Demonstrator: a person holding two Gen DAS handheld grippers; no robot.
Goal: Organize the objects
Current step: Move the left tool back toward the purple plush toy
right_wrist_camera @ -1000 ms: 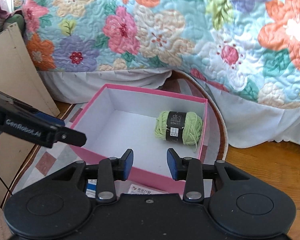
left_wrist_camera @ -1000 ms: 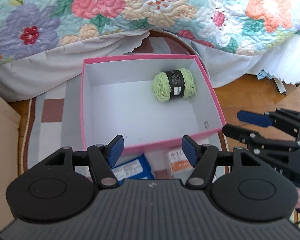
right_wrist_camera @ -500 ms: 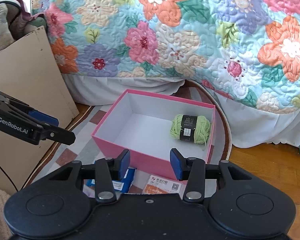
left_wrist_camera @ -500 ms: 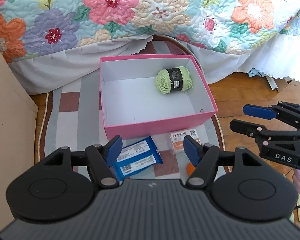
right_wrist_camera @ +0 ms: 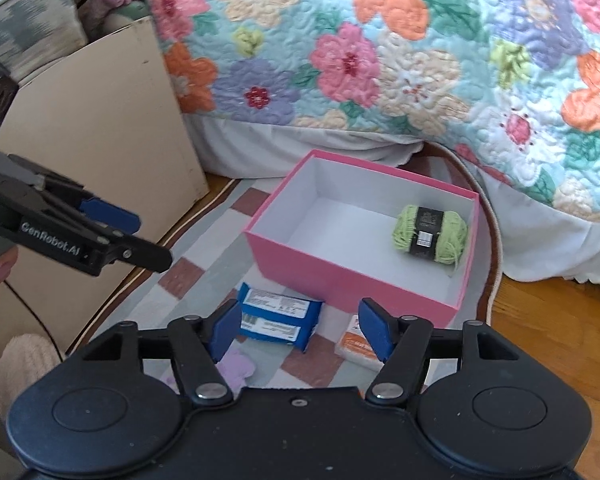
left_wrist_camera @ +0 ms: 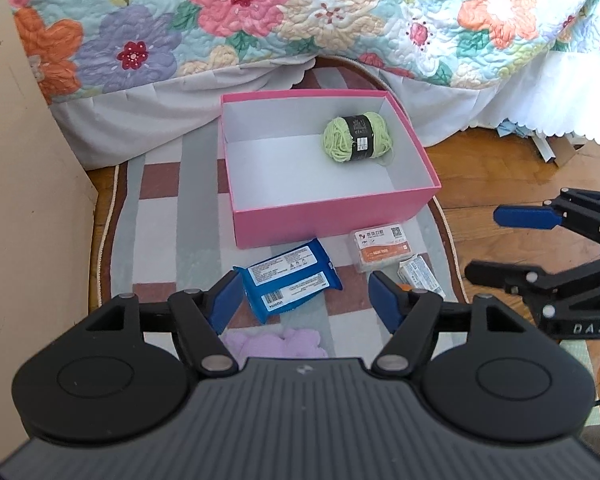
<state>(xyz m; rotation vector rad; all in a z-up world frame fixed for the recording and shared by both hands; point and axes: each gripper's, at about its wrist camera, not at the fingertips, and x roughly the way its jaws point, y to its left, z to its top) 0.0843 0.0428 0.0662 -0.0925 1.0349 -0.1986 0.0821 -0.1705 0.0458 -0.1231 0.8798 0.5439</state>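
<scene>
Left wrist view: the pink box (left_wrist_camera: pixel 332 216) sits on the checked rug (left_wrist_camera: pixel 160 216) with a green yarn ball (left_wrist_camera: pixel 357 139) in its far right corner. Just before the box lie a blue packet (left_wrist_camera: pixel 290 280) and an orange-labelled packet (left_wrist_camera: pixel 382 249). The left claw (left_wrist_camera: pixel 304 306) stands wide and empty.

Right wrist view: the right claw (right_wrist_camera: pixel 300 330) is opening, nothing between its jaws, hovering on the near side of the box (right_wrist_camera: pixel 356 280).
</scene>
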